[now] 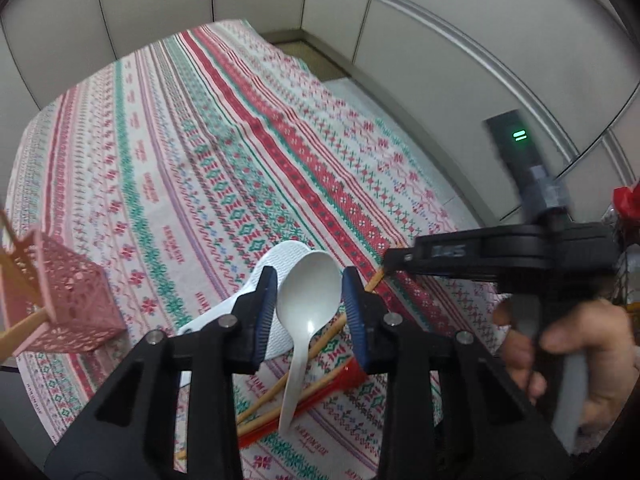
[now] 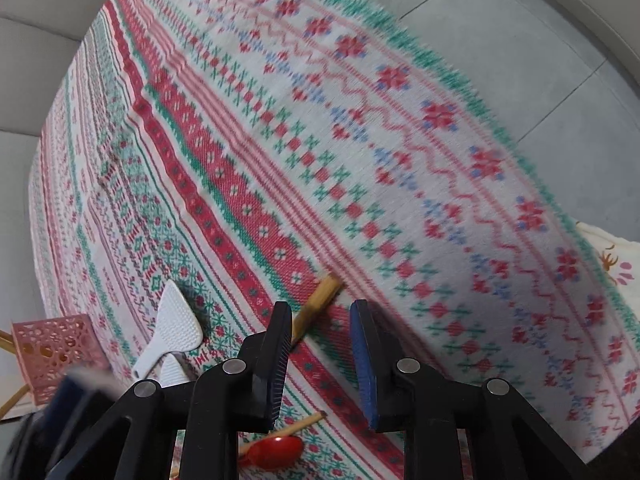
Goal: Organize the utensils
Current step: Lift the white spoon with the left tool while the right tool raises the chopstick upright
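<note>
— While the left gripper hangs over the pile, what lies under it?

— A white spoon, its bowl showing between the blue fingers; those fingers stand apart and I see no pad pressing on it; whether they touch it I cannot tell.

— And around the spoon?

— A white rice paddle lies just beside it, partly under the left finger; wooden chopsticks run slantwise beneath the spoon's handle; a red spoon lies alongside them, toward the near edge of the counter; all of it rests on a patterned cloth of red, green and white bands.

— Where do things get put?

— A pink perforated holder stands near the left edge of the counter, well apart from the pile; wooden sticks poke through it.

— The right gripper?

— Its fingers are apart with nothing between them; one chopstick end lies on the cloth just beyond the left finger; the red spoon's bowl shows below, between the arms.

— Anything in the way?

— From the left wrist view the right gripper's black body crosses over the chopsticks' far end, a hand gripping its handle; grey panel walls close round the far corner.
</note>
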`<state>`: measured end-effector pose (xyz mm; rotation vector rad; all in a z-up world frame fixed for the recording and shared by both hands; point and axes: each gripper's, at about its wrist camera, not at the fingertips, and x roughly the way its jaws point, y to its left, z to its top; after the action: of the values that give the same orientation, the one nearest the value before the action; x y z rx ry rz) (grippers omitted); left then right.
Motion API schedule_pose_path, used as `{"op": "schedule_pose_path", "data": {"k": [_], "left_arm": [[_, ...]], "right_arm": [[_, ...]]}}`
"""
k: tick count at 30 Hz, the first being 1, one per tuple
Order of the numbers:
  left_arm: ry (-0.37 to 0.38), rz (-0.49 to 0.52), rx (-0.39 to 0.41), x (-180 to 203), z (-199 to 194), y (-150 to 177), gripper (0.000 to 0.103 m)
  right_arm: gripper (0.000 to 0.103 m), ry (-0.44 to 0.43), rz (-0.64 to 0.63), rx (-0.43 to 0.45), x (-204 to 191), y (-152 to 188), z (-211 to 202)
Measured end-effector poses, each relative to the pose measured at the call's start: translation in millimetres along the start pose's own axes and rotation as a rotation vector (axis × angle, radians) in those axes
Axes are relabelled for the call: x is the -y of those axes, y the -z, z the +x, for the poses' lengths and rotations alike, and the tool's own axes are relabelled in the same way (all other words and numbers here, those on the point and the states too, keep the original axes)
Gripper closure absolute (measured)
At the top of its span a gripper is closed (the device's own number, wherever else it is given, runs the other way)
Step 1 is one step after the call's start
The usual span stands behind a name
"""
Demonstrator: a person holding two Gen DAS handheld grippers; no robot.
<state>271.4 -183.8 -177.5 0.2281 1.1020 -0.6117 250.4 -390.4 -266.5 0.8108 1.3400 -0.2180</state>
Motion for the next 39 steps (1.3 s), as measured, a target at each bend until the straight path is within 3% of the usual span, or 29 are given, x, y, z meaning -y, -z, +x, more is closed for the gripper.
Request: {"op": "schedule_pose_path", "data": {"k": [7,12,19,30,34,39], "left_arm": [[0.000,-0.001,0.087,-18,-42,17,0.068],[-0.005,-0.015,0.110,-30,-58,33,0.068],[-0.016,-0.047,0.130,-52,-72,43,0.068],[-0.008,-0.088,0.201,-74,-101,48,0.068],[0.013,-0.107,0.271,-82,-125,47,0.068],[0.021,-0.160,0.397,-98,-163,47,0.068]], "right_arm": [[0.072,0.162,-0.107,0.104,-39,10,12],[0.083,0.213,-0.112,0.156,-49,13,16],[0.093,0.133,-0.065,0.161,-52,8,19],[0.096,-0.034,-0.060,0.171,-73,11,0],[0.097,-0.134,-0.092,0.193,-90,17,-25],[0.097,-0.218,-0.189,0.286,-116,36,-70]]}}
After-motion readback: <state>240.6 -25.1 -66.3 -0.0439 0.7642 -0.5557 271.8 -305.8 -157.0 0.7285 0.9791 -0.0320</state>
